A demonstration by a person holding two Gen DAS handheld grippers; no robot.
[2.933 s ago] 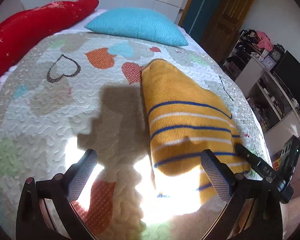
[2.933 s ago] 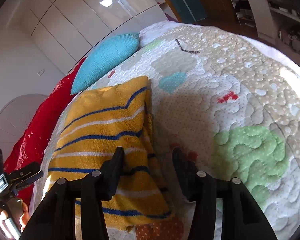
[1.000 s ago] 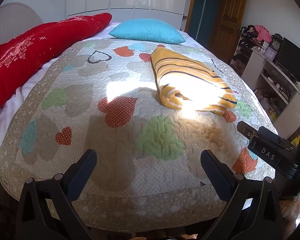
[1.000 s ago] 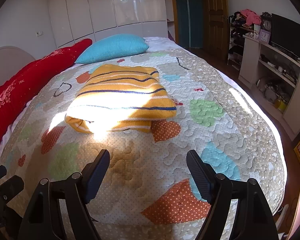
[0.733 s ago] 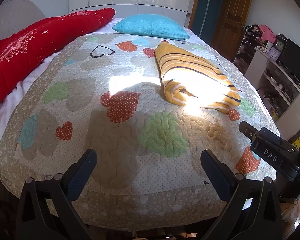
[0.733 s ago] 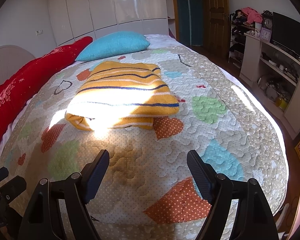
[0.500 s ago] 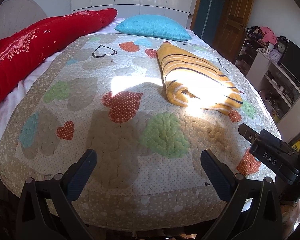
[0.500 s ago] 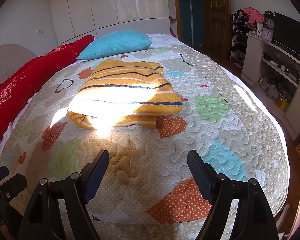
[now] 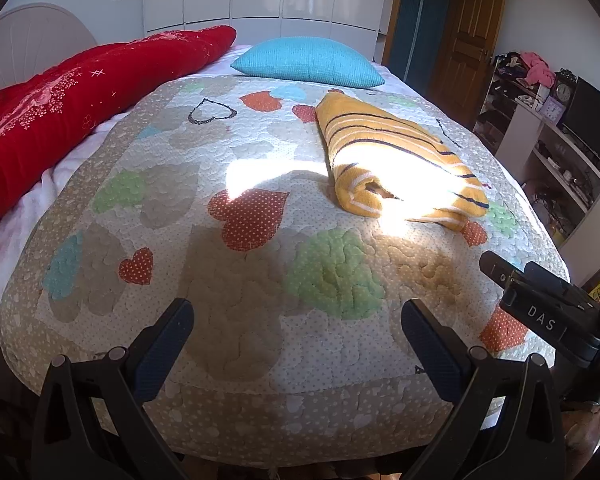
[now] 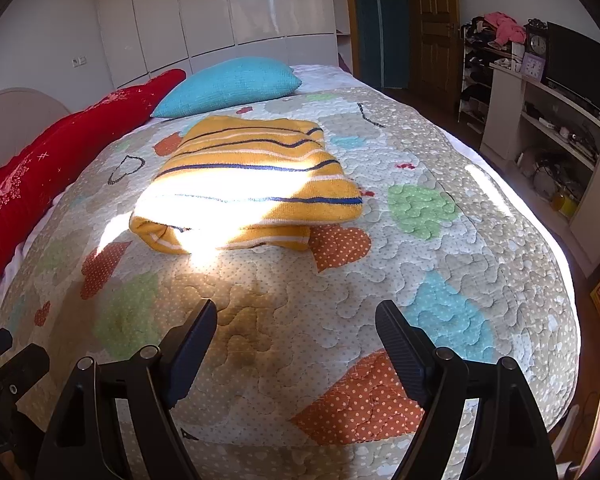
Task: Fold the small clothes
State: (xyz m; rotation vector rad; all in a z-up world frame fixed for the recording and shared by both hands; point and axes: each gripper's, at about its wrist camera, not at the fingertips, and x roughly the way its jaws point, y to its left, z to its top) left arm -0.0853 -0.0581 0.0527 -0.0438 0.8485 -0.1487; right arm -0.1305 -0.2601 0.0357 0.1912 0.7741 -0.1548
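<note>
A yellow sweater with blue and white stripes [image 9: 396, 160] lies folded into a compact rectangle on the quilted bed; it also shows in the right wrist view [image 10: 252, 184]. My left gripper [image 9: 296, 320] is open and empty, held back over the near edge of the bed, well short of the sweater. My right gripper [image 10: 296, 320] is open and empty, also near the bed's front edge, apart from the sweater. The right gripper's body shows at the right edge of the left wrist view [image 9: 540, 312].
The quilt [image 9: 236, 264] has coloured heart patches. A red blanket [image 9: 60, 108] lies along the left side and a turquoise pillow [image 9: 308, 62] at the head. White shelves with clutter [image 10: 548, 128] stand to the right, a wooden door [image 10: 436, 24] behind.
Both grippers have drawn back from the sweater to the bed's near edge and let go of it. In the last second the view barely shifts.
</note>
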